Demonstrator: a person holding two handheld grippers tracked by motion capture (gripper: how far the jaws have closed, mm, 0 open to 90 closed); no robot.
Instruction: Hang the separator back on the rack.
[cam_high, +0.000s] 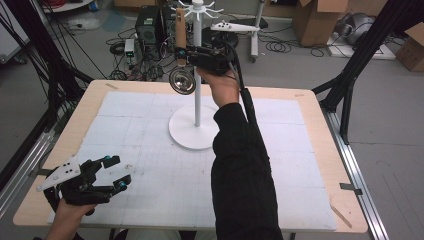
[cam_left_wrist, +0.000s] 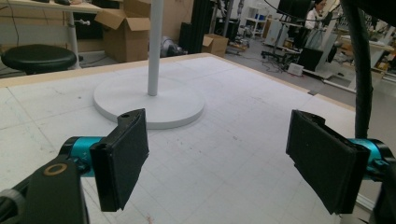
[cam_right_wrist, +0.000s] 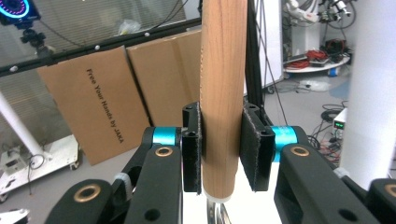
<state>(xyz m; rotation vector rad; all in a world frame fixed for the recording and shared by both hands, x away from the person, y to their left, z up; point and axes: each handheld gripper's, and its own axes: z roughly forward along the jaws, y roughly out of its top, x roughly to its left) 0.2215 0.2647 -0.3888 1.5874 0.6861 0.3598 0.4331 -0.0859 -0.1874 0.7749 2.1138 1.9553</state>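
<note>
Ladle (cam_high: 180, 55): light wooden handle, shiny steel bowl, held beside the white stand (cam_high: 197, 100) at the table's (cam_high: 310, 107) 12 o'clock. Long axis vertical, bowl at 6 o'clock, handle at 12. Handle top cut off in the right gripper view. Right gripper (cam_right_wrist: 221, 149) clamps the handle. Left gripper (cam_left_wrist: 233, 158) gapes wide, empty, at 7 o'clock.

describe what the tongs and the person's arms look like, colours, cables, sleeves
Both tongs, left and right, are black with teal collars behind flat black padded jaws and brass-coloured pivot rings. Each carries a white three-cornered plate. A thick black cable trails from the right one. The right arm wears a black sleeve.
</note>
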